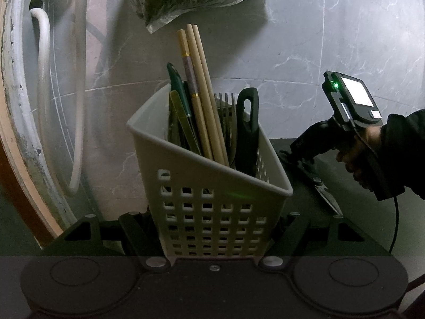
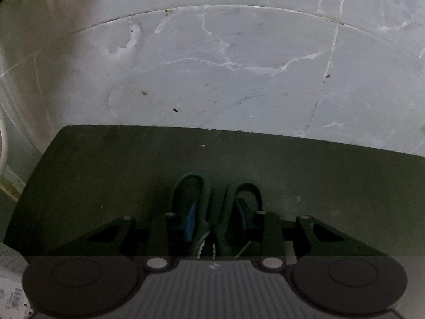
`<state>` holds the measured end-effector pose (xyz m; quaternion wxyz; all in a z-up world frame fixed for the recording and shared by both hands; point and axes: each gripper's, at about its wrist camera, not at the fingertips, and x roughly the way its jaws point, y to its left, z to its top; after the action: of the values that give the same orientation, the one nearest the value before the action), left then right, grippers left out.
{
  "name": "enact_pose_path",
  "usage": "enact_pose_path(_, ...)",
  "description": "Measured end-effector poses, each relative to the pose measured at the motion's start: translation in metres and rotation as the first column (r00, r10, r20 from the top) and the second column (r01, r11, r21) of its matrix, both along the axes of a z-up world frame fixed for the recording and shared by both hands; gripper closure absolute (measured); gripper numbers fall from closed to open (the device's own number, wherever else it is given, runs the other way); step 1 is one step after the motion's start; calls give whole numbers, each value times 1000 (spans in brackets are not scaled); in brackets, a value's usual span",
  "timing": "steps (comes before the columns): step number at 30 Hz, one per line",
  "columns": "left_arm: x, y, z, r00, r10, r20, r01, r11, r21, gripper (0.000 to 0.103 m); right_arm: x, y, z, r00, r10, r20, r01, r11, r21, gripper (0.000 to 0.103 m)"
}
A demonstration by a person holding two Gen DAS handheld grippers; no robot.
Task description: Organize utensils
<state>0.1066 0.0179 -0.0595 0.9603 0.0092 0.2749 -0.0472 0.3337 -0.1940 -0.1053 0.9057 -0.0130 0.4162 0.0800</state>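
Now L gripper (image 1: 212, 228) clamps basket (image 1: 212, 186); R gripper (image 2: 212, 228), angled down, straddles scissors (image 2: 212, 212), contact unclear.

No text can be read anywhere. A printed label (image 2: 10, 296) with a barcode sits far left of the right fingers, too blurred to read.

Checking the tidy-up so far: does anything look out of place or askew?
Yes. The scissors lie flat on the dark counter, outside the basket that stands the other utensils upright. The right gripper straddles their handles. The basket itself leans, clamped by the left gripper.
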Motion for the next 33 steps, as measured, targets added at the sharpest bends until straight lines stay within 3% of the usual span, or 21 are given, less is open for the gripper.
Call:
enact_pose_path(4,0,0,0,1000,0,1,0,1000,-3,26,-10,-9,-2,999,-19,30,17,997,73,72)
enact_pose_path(11,1,0,0,1000,0,4,0,1000,-3,26,-53,-30,12,984,-9,180,-25,983,184,72)
enact_pose_path(21,-1,0,-1,1000,-2,7,2,1000,1,26,-117,-43,52,902,7,432,-122,963,239,71)
enact_pose_path(33,-2,-1,0,1000,3,8,-3,1000,7,27,-139,-49,69,866,6,500,-147,959,242,71)
